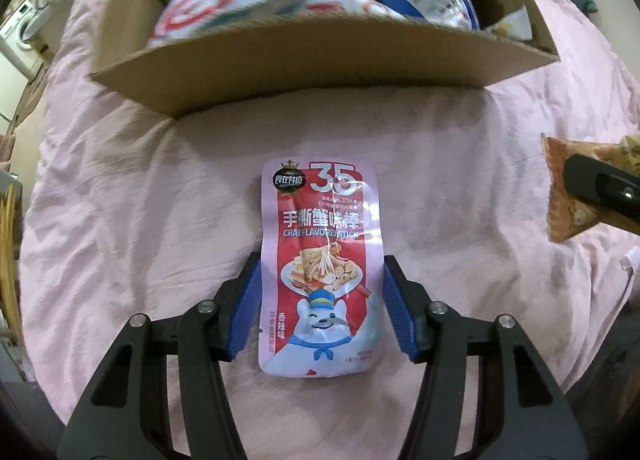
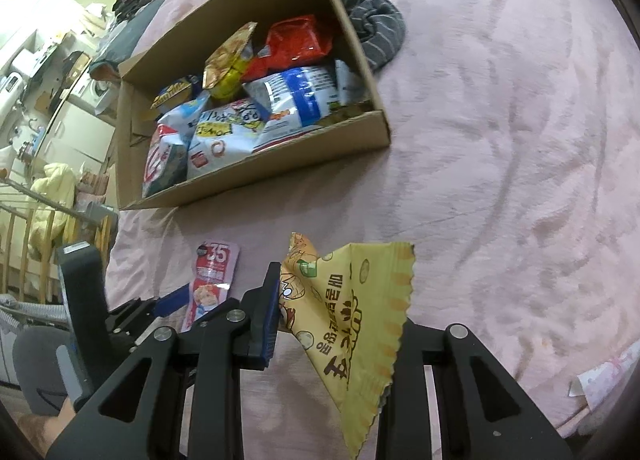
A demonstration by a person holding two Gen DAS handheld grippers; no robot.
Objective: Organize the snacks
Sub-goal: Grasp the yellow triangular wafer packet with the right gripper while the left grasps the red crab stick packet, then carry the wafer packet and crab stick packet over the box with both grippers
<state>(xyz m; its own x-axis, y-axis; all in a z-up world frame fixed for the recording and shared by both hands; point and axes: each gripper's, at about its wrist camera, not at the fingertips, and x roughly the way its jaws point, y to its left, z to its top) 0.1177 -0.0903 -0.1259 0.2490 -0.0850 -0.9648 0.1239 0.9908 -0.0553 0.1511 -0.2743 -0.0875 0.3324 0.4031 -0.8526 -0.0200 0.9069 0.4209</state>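
A red and pink crab-stick packet [image 1: 320, 220] lies flat on the pink bed sheet [image 1: 120, 200], just in front of a cardboard box [image 1: 320, 60] full of snack bags. My left gripper [image 1: 322, 272] points down over it. Its blue pads [image 1: 248, 300] flank the packet's lower half at its edges, and the packet is not squeezed. My right gripper [image 2: 336, 324] is shut on a yellow crimped snack bag [image 2: 352, 320], held above the sheet to the right of the packet [image 2: 216, 272]. That bag [image 1: 568, 196] shows at the left wrist view's right edge.
The cardboard box [image 2: 280, 164] holds several bags, blue, white, yellow and red. A grey striped cloth [image 2: 376, 24] lies behind the box. A white wrapper [image 2: 604, 380] sits at the bed's near right edge. Room furniture and a person's leg [image 2: 36, 372] lie left of the bed.
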